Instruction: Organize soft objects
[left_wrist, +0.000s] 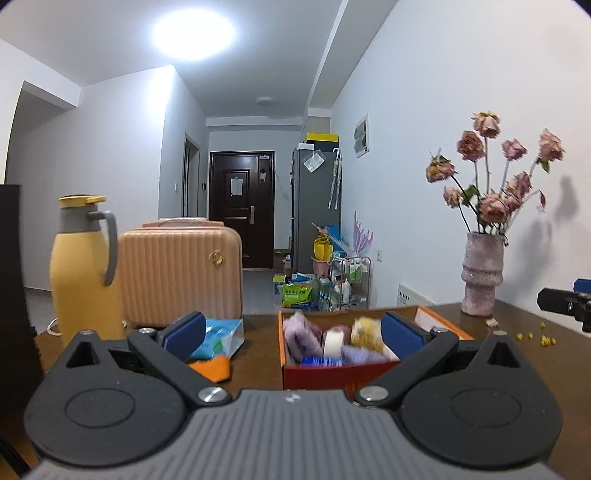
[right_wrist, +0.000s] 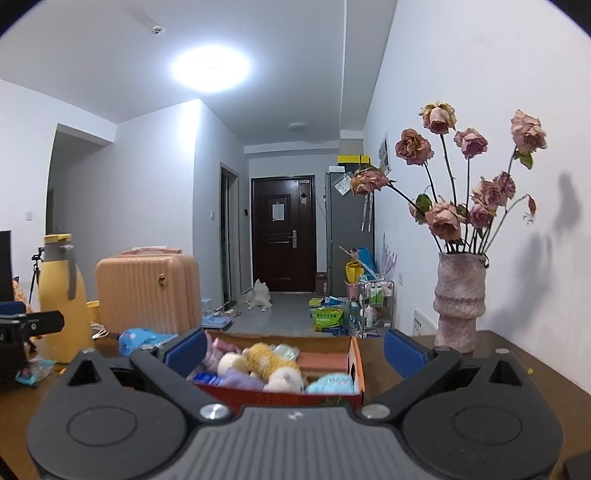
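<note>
1. The left tongs (left_wrist: 293, 332) are spread wide with nothing between the blue pads; they hover low over the dark wooden bench (left_wrist: 258, 354), aimed at the open orange-red cardboard box (left_wrist: 332, 373) straight ahead, which reads as a pause between picks

2. The right tongs (right_wrist: 293, 350) are equally wide apart and empty, facing the same box (right_wrist: 280, 397) from its other side, so both tools flank the container that collects the soft things

3. Inside the box, just ahead of the right tongs, lie a fuzzy yellow plush piece (right_wrist: 267, 360), a lilac fleecy bundle (right_wrist: 242, 380), a pale blue fluffy item (right_wrist: 330, 384) and a cream-white plush ball (right_wrist: 231, 362); packed together, they suggest sorting is well along

4. A small blue printed carton (right_wrist: 207, 377) sits among them at the near-left corner; whether it belongs there I cannot tell

5. Still outside the box, ahead-left of the left tongs, lie a crinkly light-blue plastic pack (left_wrist: 221, 338) and a flat orange felt-like piece (left_wrist: 216, 367); these look like the likeliest next targets

6. Further ahead-left stand a tall yellow thermos jug (left_wrist: 83, 269) and a ribbed peach hard-shell case (left_wrist: 181, 277); ahead-right, a rough pink ceramic vase of dried roses (left_wrist: 482, 275) stands well clear of the box, so reaches should stay low
</note>
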